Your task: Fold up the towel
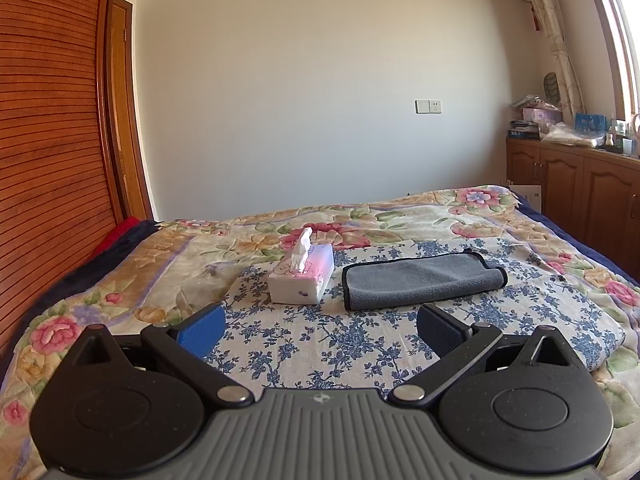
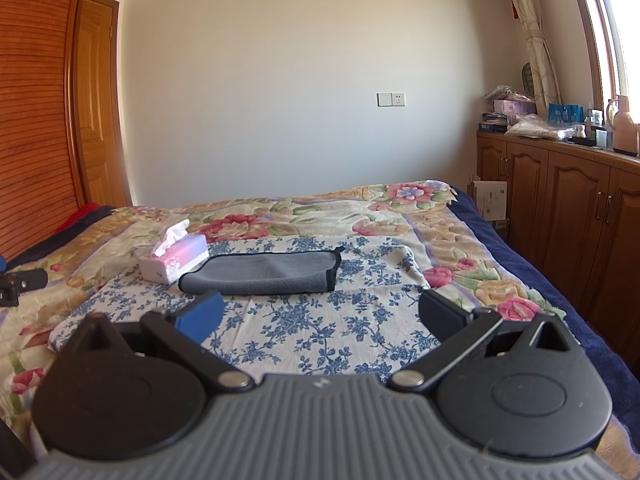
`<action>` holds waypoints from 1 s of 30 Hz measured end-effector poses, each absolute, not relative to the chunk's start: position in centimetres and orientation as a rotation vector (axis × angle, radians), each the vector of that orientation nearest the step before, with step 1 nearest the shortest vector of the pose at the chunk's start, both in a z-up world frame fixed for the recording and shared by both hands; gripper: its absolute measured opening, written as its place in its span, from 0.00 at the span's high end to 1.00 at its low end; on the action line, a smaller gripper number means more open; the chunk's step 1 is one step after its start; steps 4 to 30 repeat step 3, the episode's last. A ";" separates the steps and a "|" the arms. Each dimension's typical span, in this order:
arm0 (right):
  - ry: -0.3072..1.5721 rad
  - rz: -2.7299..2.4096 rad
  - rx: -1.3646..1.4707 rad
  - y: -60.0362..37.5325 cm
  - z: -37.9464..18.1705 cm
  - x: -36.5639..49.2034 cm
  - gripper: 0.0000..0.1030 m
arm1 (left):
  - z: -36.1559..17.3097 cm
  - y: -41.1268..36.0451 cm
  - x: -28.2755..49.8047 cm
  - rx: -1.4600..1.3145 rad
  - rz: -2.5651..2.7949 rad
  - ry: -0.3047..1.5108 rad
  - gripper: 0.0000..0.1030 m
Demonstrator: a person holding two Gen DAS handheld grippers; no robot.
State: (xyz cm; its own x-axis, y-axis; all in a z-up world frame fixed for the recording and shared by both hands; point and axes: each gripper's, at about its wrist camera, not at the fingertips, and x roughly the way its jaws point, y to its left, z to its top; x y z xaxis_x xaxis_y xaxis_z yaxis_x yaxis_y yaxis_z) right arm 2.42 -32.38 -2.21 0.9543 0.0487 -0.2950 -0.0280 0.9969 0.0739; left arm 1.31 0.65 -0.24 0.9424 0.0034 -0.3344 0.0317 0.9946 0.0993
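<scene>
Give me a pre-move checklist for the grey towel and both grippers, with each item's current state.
1. Left gripper open and holding nothing: ok.
2. Right gripper open and holding nothing: ok.
3. Grey towel in plain sight, lying on the blue floral cloth: ok.
4. Towel apart from both grippers, ahead of the fingers: ok.
5. Tissue box away from the towel's left edge: not ok from the right wrist view, where the two seem to touch; the left wrist view shows a gap.
6. Towel fully folded: cannot tell; it already looks doubled over, with a rolled edge at its right end.
</scene>
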 end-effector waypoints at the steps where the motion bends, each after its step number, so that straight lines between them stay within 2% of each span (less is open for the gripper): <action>1: 0.301 0.039 0.069 -32.4 -2.2 2.4 0.00 | -0.2 0.8 1.3 0.104 -0.015 0.341 0.00; 30: 0.301 0.039 0.070 -32.4 -2.2 2.4 0.00 | -0.2 0.6 1.3 0.103 -0.014 0.341 0.00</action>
